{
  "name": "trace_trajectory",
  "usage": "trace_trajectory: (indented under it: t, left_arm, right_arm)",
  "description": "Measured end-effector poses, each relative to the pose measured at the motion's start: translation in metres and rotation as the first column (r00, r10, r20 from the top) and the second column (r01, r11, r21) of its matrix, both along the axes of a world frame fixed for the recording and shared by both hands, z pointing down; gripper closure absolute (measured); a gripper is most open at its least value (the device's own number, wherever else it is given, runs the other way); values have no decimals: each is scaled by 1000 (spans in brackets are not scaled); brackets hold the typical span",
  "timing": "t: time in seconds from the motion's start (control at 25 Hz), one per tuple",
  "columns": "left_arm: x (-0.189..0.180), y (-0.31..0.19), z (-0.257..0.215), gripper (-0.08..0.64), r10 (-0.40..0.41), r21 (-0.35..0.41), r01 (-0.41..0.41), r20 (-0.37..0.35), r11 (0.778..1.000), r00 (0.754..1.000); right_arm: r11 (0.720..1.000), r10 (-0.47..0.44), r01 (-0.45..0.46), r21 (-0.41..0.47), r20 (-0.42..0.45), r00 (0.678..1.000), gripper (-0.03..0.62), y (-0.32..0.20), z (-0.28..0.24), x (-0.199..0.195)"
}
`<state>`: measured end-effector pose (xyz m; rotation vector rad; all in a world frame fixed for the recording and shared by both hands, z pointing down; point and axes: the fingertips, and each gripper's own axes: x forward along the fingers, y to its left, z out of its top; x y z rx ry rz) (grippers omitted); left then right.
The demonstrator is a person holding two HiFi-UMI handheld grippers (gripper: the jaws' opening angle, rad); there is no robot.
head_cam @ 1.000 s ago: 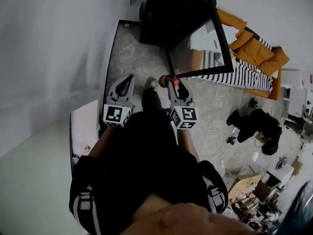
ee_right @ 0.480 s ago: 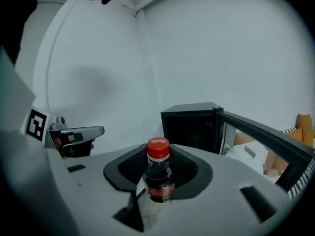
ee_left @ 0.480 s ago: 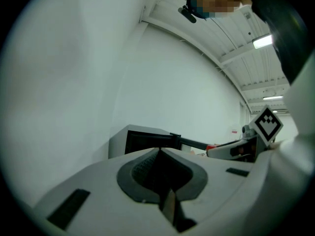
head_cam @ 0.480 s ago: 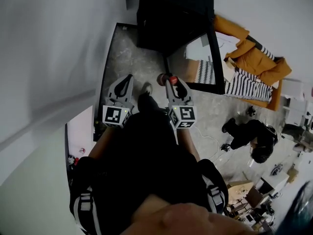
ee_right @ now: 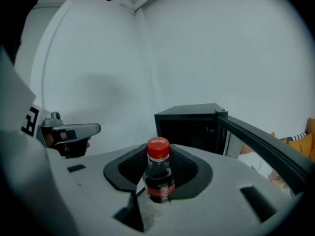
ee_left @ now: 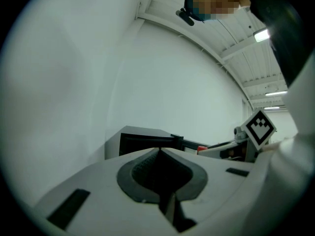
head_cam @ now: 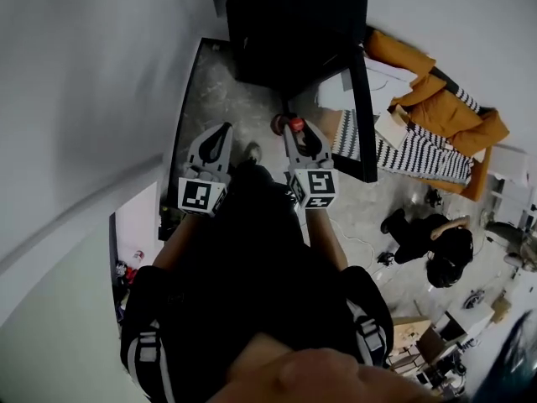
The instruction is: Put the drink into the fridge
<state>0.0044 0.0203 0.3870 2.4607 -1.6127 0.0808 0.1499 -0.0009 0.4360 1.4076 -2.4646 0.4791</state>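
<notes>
A small dark drink bottle with a red cap stands upright between the jaws of my right gripper, which is shut on it. In the head view that gripper reaches toward the black fridge, and the bottle's red cap shows at its tip. The fridge stands open just ahead, its glass door swung out to the right. My left gripper runs alongside at the left, shut and empty.
A white wall runs close on the left. An orange jacket and a striped cloth lie on the floor right of the fridge door. A person in black crouches at the right, with clutter beyond.
Both grippers have moved forward, level, toward the fridge. The open door now lies right beside the right gripper. The bottle stays held.
</notes>
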Motion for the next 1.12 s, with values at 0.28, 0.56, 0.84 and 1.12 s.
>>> trace_trajectory:
  t: [0.28,0.56,0.84,1.12]
  left_arm:
    - [3,-8,4,554,5,-13,-4,39,1000,999]
    - [2,-40,7,555,5,11,-5,30,1000,1000]
    - [-5,-73,18,554,47,8,-47,19,999,999]
    - [-18,-112,24,555,76,-1,-76,24,997,997]
  right_arm:
    - [1000,2,-2,8,-9,1000,468,-27,8,6]
    - [1000,-2,2,15,-22,1000,468,-53,19,0]
    - [1000,21,-21,9,-29,999,468,-77,30,-13]
    - [999,49,-48,11,-32,998,469,-112,37,-24]
